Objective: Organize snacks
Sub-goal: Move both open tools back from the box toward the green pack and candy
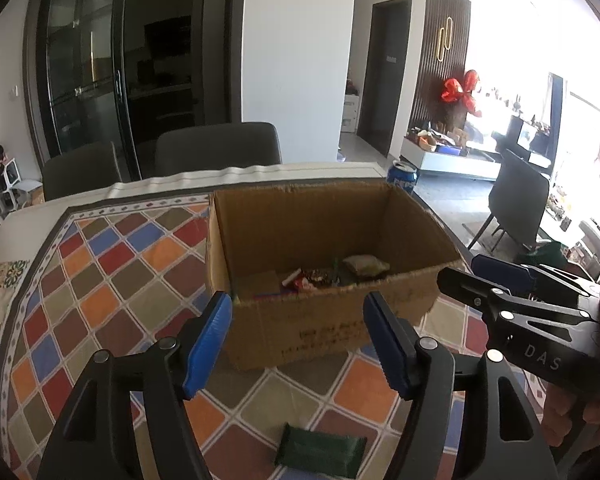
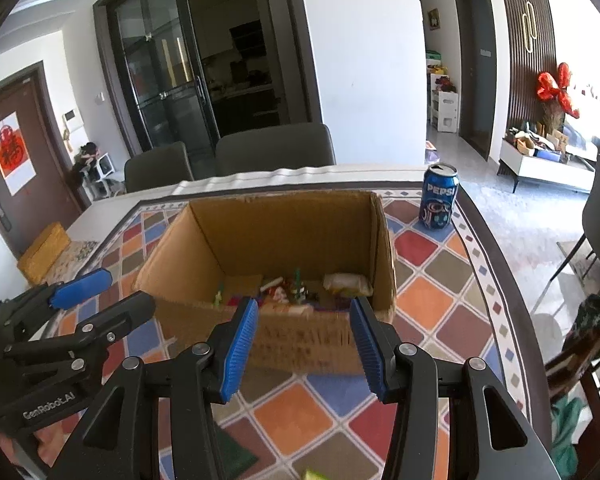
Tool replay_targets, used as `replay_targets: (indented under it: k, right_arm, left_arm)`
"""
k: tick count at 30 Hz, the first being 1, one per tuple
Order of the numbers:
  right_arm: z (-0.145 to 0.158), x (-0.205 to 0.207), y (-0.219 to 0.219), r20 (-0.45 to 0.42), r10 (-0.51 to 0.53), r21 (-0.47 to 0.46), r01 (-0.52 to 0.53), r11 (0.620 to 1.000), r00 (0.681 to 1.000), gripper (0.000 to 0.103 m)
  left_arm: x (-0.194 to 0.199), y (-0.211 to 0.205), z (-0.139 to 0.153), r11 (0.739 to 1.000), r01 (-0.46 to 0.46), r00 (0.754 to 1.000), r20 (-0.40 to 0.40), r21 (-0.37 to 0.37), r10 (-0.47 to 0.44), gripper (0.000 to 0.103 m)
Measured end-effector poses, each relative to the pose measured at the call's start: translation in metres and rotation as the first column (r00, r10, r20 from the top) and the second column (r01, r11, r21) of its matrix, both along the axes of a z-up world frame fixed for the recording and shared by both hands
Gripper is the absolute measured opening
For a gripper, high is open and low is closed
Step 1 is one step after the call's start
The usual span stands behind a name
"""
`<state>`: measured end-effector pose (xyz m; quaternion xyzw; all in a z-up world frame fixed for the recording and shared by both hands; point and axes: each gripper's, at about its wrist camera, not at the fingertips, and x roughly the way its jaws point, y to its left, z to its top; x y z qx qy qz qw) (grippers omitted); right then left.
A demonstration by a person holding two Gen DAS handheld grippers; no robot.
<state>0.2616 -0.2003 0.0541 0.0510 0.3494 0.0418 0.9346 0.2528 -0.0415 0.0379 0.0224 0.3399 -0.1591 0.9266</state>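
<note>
An open brown cardboard box (image 1: 332, 240) stands on the table's checked cloth of red, orange, blue and brown diamonds (image 1: 112, 264), its long axis running left to right across both views, and at its bottom lie mixed snack packets (image 2: 292, 290), among them a pale pillow-shaped pack (image 2: 348, 283) at the right end. The left gripper (image 1: 296, 344) and the right gripper (image 2: 304, 344), both black with blue ribbed pads, hang side by side just before the box's near wall with jaws apart and nothing between them. A dark green flat packet (image 1: 320, 450) lies on the cloth under the left gripper, its long axis also left to right, and a blue Pepsi can (image 2: 439, 197) stands upright beyond the box's far right corner.
</note>
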Motion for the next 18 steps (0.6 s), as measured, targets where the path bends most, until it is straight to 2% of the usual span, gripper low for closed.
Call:
replay_targets:
  k: [4,7,18]
  right_arm:
    - [-0.008,-0.016,0.002,-0.02,-0.002,-0.009,0.001,1.0,1.0,0.049]
    - [-0.016,-0.025,0.004,-0.042,-0.003,-0.013,0.002,1.0,0.999,0.054]
    - [-0.051,-0.055,0.006,-0.135,0.002,-0.034,-0.007,0.999,0.991,0.054]
  left_arm:
    - [-0.015,0.0,-0.008,1.0,0.02,1.0,-0.015,0.006,-0.02,0.071]
    - [-0.023,-0.001,-0.015,0.999,0.03,0.999,-0.024,0.012,-0.029,0.073]
    - [-0.057,-0.005,-0.044,0.992,0.104,0.993,-0.056,0.065,-0.101,0.082]
